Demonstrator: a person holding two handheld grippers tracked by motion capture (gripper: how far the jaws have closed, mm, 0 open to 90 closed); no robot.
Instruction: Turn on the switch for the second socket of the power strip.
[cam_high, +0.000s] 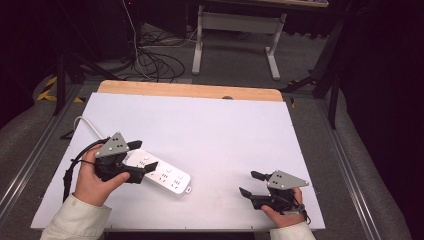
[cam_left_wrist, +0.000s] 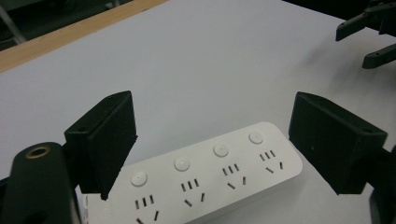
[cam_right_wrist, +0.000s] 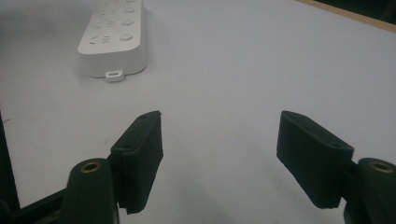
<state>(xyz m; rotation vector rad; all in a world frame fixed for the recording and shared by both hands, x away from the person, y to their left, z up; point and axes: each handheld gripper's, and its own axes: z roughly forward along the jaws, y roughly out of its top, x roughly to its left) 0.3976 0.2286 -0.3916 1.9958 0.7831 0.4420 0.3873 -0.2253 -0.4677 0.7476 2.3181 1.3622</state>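
A white power strip (cam_high: 167, 176) with several sockets and round buttons lies flat on the white table top (cam_high: 210, 125), at the front left. My left gripper (cam_high: 146, 155) hovers over its left part, jaws open wide. In the left gripper view the strip (cam_left_wrist: 210, 172) lies below and between the jaws of this gripper (cam_left_wrist: 224, 140), with neither pad pressing on it. My right gripper (cam_high: 247, 182) rests near the front right, open and holding nothing. The right gripper view has the strip's end (cam_right_wrist: 114, 37) far ahead of the gripper (cam_right_wrist: 219, 154), at upper left.
The strip's white cord (cam_high: 87, 122) runs off toward the table's left edge. A wooden strip (cam_high: 190, 90) borders the far edge. Beyond it, on the floor, are black cables (cam_high: 155, 60) and a white stand (cam_high: 235, 35). The right gripper (cam_left_wrist: 369, 37) shows at the left gripper view's upper right.
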